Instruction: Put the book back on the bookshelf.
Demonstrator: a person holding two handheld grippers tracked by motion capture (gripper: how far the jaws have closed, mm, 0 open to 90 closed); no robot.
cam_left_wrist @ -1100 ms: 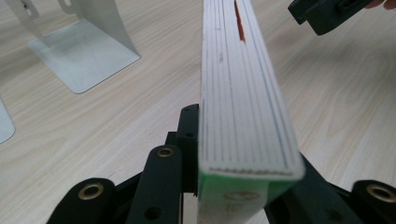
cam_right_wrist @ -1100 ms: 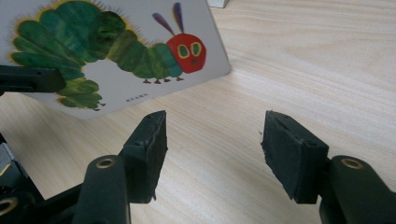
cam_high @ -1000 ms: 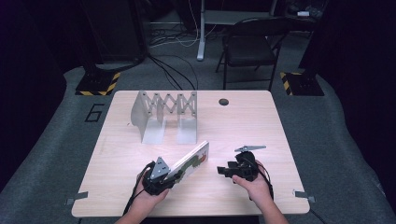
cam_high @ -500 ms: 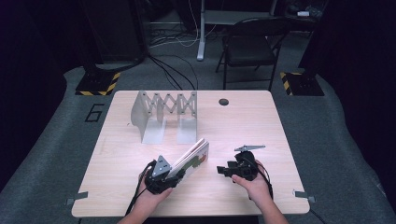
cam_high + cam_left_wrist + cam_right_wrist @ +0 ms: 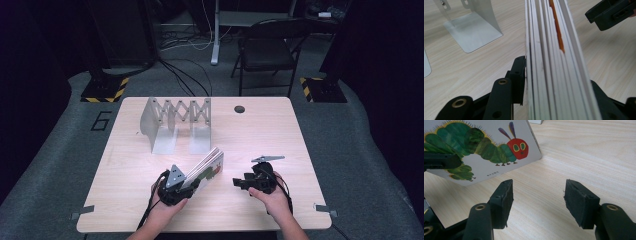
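Raised off the table (image 5: 125, 165), board book (image 5: 207, 167) clamped in left tool (image 5: 192, 184)

L. gripper (image 5: 192, 186): black linkage body w/ brass-ringed pivot holes, grey triangular top plate, black cable. R. gripper (image 5: 537, 197): same build; fingers (image 5: 505, 195) blocky, black, rough-faced pads. Forearms bare.

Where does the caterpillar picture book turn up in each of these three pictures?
High view: the book is low and centre-left on the table, tilted, clamped in the left hand-held gripper.
Left gripper view: its stacked page edges run up the middle between the jaws.
Right gripper view: its caterpillar cover is at the top left.
Shared landmark: the metal bookend rack, at the top left in the left gripper view.
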